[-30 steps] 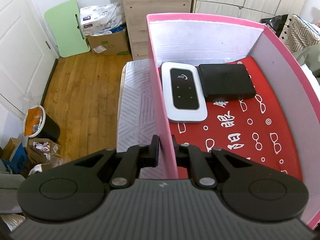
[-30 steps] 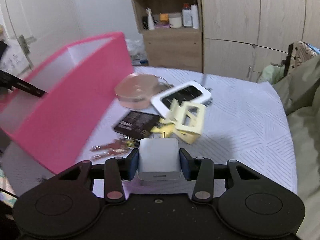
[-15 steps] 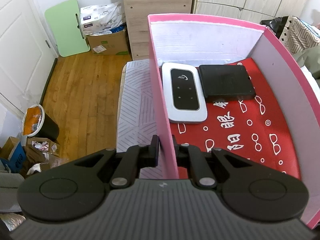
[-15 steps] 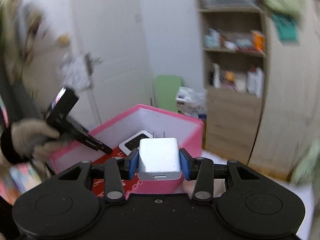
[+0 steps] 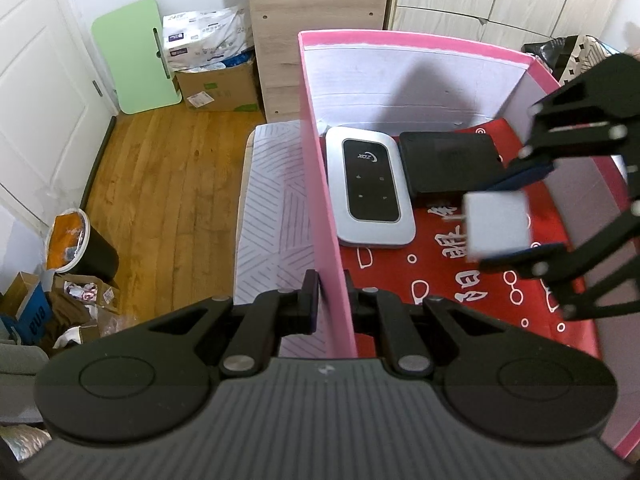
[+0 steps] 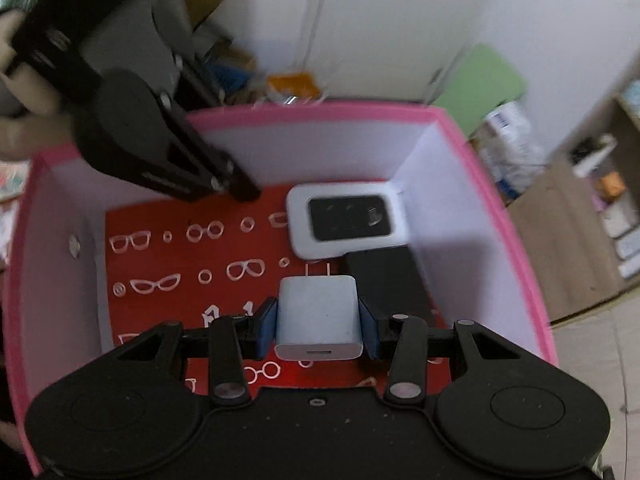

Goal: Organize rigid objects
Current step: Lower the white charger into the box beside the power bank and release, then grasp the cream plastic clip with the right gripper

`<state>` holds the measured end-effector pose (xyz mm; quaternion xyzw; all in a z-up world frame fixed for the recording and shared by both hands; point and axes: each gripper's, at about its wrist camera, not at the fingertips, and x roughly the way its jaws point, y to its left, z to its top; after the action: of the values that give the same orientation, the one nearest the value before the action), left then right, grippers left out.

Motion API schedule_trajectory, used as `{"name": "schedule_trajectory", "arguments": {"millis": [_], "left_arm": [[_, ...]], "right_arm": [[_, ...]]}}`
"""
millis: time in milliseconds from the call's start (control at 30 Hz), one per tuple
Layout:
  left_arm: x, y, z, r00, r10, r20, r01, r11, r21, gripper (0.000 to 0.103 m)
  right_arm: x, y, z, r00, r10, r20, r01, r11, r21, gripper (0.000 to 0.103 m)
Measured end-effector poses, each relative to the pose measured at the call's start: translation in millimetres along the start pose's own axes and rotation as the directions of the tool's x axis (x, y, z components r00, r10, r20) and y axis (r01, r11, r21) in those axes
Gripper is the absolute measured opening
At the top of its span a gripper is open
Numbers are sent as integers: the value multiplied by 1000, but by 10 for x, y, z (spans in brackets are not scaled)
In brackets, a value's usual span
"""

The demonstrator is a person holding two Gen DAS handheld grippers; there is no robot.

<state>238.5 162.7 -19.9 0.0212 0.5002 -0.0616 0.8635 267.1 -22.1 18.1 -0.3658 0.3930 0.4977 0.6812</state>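
Observation:
My left gripper [image 5: 331,300] is shut on the side wall of the pink box [image 5: 320,184], holding it. The box has a red patterned floor [image 5: 460,280]. A white pocket router [image 5: 370,192] and a flat black device [image 5: 450,162] lie inside at the far end. My right gripper [image 6: 318,322] is shut on a white wall charger [image 6: 318,316], prongs forward, held inside the box above the red floor. It also shows in the left wrist view [image 5: 498,222], coming in from the right. In the right wrist view the router [image 6: 348,226] and black device [image 6: 386,284] lie just ahead.
The box is held over a white striped bed [image 5: 272,216]. Left of it is wood floor [image 5: 168,184] with a bin [image 5: 82,248], cardboard boxes [image 5: 218,86] and a green board [image 5: 136,56]. A wooden cabinet [image 5: 316,32] stands behind.
My right gripper has swung with the charger from over the bed's clutter to inside the pink box. The left gripper keeps its hold on the box wall.

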Motion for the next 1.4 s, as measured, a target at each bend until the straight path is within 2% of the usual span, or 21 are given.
{"name": "schedule_trajectory", "arguments": {"millis": [133,300,367,433,533,600,767,900,1033,1200,1400], "left_arm": [[0,9,-6,1000,-4,2,4,1000,-4,9],[-14,-10,-15,1000,6,11,-6,1000,12,9],[-34,-46,-16,1000,17,25,-18,999,29,9],[-40,-56,-15,999,22,28,-23,999,35,9],[-35,-40,-5,1000,17,25,-17,1000,25,9],[-37,-56,-2,999,21,25,-21,999,31,9],[-36,-65,-1,999,26,23,-27,999,32,9],[-37,-71,-4,999,30,23,-31,999,45,9],[-42,-93,-6,999,41,27,-42,998,56,9],[-48,-89,-8,999,38,27,-39,998,50,9],[-50,-95,-9,999,39,26,-40,998,51,9]], "right_arm": [[191,-45,2,999,20,-43,-21,1000,-20,48],[184,-63,-52,1000,15,-16,-16,1000,-22,49],[58,-50,-82,999,-2,32,2,1000,-10,49],[-162,-56,-160,995,13,103,-17,999,35,55],[-488,-70,-346,981,11,193,-35,992,120,57],[-701,-52,-499,970,-31,240,-10,985,170,57],[-1184,-56,-907,929,-147,340,33,947,321,66],[-1408,12,-1345,910,-244,336,76,893,443,68],[-1340,124,-1782,901,-325,289,118,822,557,70],[-1142,200,-2241,910,-347,224,103,716,691,71],[-948,275,-2610,905,-394,163,111,587,802,74]]}}
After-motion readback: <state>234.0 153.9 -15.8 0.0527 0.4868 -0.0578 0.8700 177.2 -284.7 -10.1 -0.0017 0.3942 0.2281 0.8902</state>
